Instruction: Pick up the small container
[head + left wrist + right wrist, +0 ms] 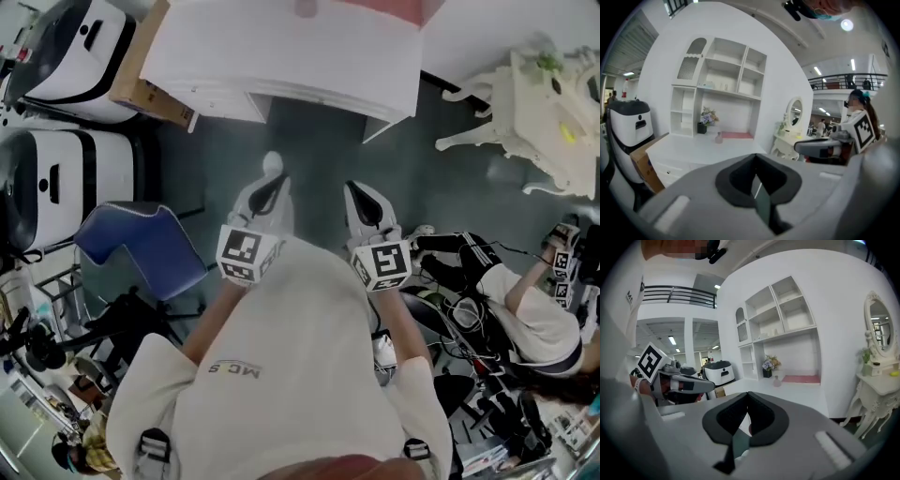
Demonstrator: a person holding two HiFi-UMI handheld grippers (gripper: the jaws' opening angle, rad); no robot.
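Small container [718, 137], tiny and blurred on the desk [693, 149], stands well beyond left gripper [758, 188] and right gripper [742, 427], both closed on nothing.

The small container [719, 137] stands on the desk [693, 150], right of the flowerpot [702, 127].

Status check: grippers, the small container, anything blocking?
Left gripper shut, empty. Right gripper shut, empty. Small container upright on white desk, ahead of both, untouched. Nothing seen in the way.
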